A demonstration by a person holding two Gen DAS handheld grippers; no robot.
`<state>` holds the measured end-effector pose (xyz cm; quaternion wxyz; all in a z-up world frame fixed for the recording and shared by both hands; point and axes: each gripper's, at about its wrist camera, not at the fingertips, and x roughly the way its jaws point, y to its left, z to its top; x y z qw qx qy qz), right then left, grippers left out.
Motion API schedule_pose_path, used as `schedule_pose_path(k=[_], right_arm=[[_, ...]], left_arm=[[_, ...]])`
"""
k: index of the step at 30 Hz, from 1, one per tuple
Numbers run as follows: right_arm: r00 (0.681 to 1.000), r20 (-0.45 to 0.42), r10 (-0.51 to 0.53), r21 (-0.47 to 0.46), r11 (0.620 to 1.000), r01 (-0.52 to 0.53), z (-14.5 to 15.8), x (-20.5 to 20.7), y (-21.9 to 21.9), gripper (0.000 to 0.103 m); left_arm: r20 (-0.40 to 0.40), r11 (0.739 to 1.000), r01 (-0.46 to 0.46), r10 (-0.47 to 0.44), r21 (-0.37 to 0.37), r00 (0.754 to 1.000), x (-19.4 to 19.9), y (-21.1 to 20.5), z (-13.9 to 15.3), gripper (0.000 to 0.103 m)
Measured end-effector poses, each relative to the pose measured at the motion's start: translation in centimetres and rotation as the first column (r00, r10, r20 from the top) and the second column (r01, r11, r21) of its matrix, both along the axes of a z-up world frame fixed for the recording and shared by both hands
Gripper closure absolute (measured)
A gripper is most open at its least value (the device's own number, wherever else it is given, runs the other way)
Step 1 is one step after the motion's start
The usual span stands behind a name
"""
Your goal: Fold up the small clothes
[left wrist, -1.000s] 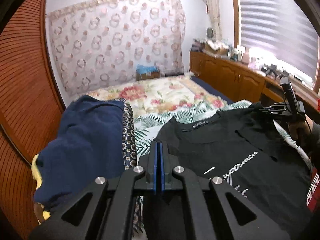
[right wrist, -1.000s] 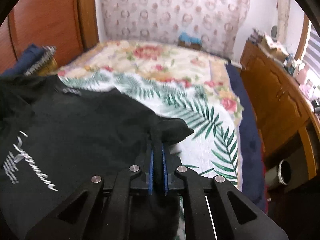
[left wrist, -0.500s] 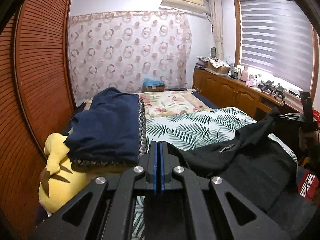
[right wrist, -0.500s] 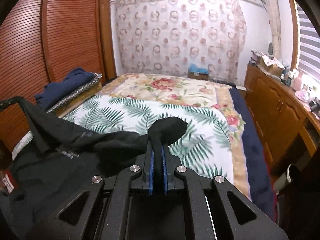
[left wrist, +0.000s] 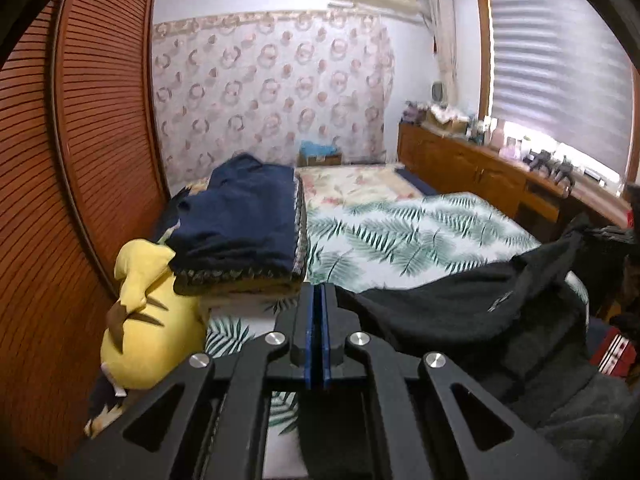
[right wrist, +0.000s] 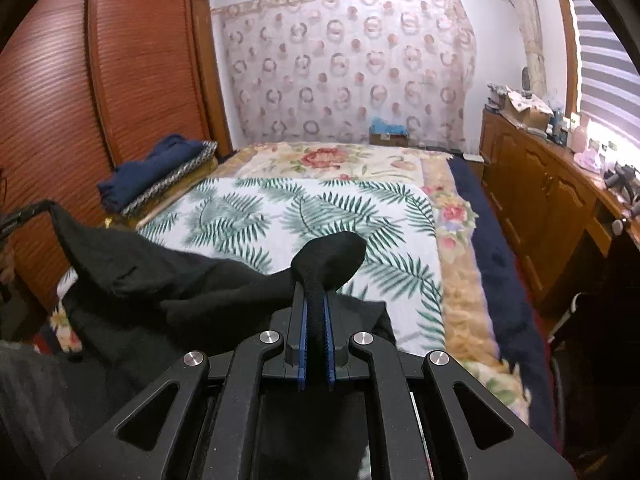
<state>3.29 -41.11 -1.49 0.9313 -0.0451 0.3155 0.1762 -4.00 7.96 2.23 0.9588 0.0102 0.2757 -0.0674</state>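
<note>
Black cloth, the T-shirt (right wrist: 192, 280), hung above the palm-print bedspread (right wrist: 280, 216), stretched between both tools. The left gripper (left wrist: 316, 304) was clamped on one corner; the right gripper (right wrist: 316, 312) pinched a bunched fold at the other.

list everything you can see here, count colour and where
black t-shirt: 1, black, held up over the near end of the bed
leaf-print blanket: 1, white and green, on the bed
floral cover: 1, cream and pink, far end of the bed
folded clothes: 1 stack, navy on top, left side of the bed
plush toy: 1, yellow, beside the stack
wardrobe: 1, reddish wood, left
cabinet: 1, brown wood, right, under the window
left gripper: 1, black, shut on the shirt
right gripper: 1, black, shut on the shirt
</note>
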Motion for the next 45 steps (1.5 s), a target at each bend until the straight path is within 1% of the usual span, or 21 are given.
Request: schedule_pose_path(k=[2, 4, 7, 9, 10, 12, 14, 17, 19, 24, 29, 31, 35, 36, 38, 39, 41, 45], right_arm=[[1.0, -0.009, -0.003, -0.024, 1.0, 0.003, -0.4, -0.8, -0.5, 0.098], [0.999, -0.049, 0.002, -0.026, 1.0, -0.004, -1.5, -1.0, -1.0, 0.098], [0.997, -0.074, -0.008, -0.048, 0.999, 0.005, -2.4, -1.1, -1.2, 0.093], [0.998, -0.064, -0.019, -0.061, 0.998, 0.015, -2.3, -0.8, -1.3, 0.077], [0.998, -0.054, -0.024, -0.062, 0.998, 0.021, -2.2, -0.9, -1.4, 0.073], [0.999, -0.034, -0.036, -0.064, 0.997, 0.034, -1.8, -0.4, -1.6, 0.062], [0.999, -0.013, -0.051, -0.079, 0.996, 0.05, -1.7, 0.7, -1.6, 0.054], [0.998, -0.024, -0.059, -0.084, 0.995, 0.057, -2.3, 2.2, -1.8, 0.051], [0.998, -0.038, -0.059, -0.086, 0.995, 0.056, -3.0, 3.4, -1.7, 0.05], [0.994, -0.086, -0.063, -0.096, 0.994, 0.055, -5.0, 6.2, -1.4, 0.046], [0.988, -0.143, -0.059, -0.092, 0.995, 0.047, -6.9, 7.5, -1.0, 0.045], [0.985, -0.16, -0.059, -0.103, 0.994, 0.043, -7.6, 7.8, -0.9, 0.045], [0.981, -0.182, -0.066, -0.108, 0.993, 0.047, -8.4, 8.2, -0.9, 0.044], [0.98, -0.186, -0.067, -0.107, 0.993, 0.047, -8.5, 8.2, -0.9, 0.042], [0.977, -0.199, -0.079, -0.119, 0.991, 0.056, -8.9, 8.4, -0.8, 0.037], [0.976, -0.203, -0.082, -0.121, 0.991, 0.058, -9.1, 8.4, -0.7, 0.037], [0.975, -0.211, -0.075, -0.119, 0.992, 0.05, -9.4, 8.4, -0.6, 0.037], [0.971, -0.226, -0.075, -0.115, 0.992, 0.05, -9.8, 8.6, -0.7, 0.037]], left_arm=[[-0.029, 1.0, 0.0, 0.0, -0.01, 1.0, 0.4, 0.3, -0.5, 0.093], [-0.055, 1.0, -0.007, 0.006, -0.009, 0.998, 1.0, 0.5, -0.8, 0.088], [-0.07, 1.0, 0.017, -0.018, -0.019, 0.997, 1.8, 0.3, -1.1, 0.084], [-0.098, 0.999, 0.035, -0.036, -0.016, 0.995, 2.7, 0.0, -1.7, 0.084], [-0.11, 0.999, 0.037, -0.038, -0.009, 0.993, 3.1, -0.2, -2.0, 0.084], [-0.151, 0.999, 0.052, -0.052, -0.002, 0.987, 4.5, -0.7, -3.2, 0.083], [-0.179, 0.998, 0.057, -0.057, -0.005, 0.982, 5.4, -1.0, -4.1, 0.083], [-0.219, 0.998, 0.059, -0.053, 0.02, 0.974, 7.0, -1.4, -5.8, 0.083], [-0.247, 0.998, 0.052, -0.045, 0.021, 0.968, 8.0, -1.4, -6.9, 0.083], [-0.307, 0.999, 0.052, -0.05, -0.002, 0.95, 10.0, -1.0, -9.3, 0.083], [-0.361, 0.998, 0.051, -0.056, -0.024, 0.931, 10.8, -0.8, -11.3, 0.083], [-0.366, 0.998, 0.054, -0.058, -0.021, 0.929, 10.7, -0.8, -11.8, 0.08], [-0.36, 0.999, 0.042, -0.05, -0.028, 0.932, 10.5, -0.6, -12.0, 0.077], [-0.359, 0.999, 0.044, -0.047, -0.018, 0.932, 10.5, -0.8, -12.1, 0.076], [-0.348, 0.998, 0.058, -0.045, 0.027, 0.936, 10.3, -1.5, -12.1, 0.074], [-0.344, 0.997, 0.062, -0.043, 0.045, 0.938, 10.3, -1.7, -12.1, 0.074], [-0.351, 0.997, 0.062, -0.044, 0.04, 0.935, 10.5, -1.5, -12.1, 0.074], [-0.369, 0.998, 0.068, -0.063, 0.002, 0.927, 11.3, -0.9, -12.1, 0.071]])
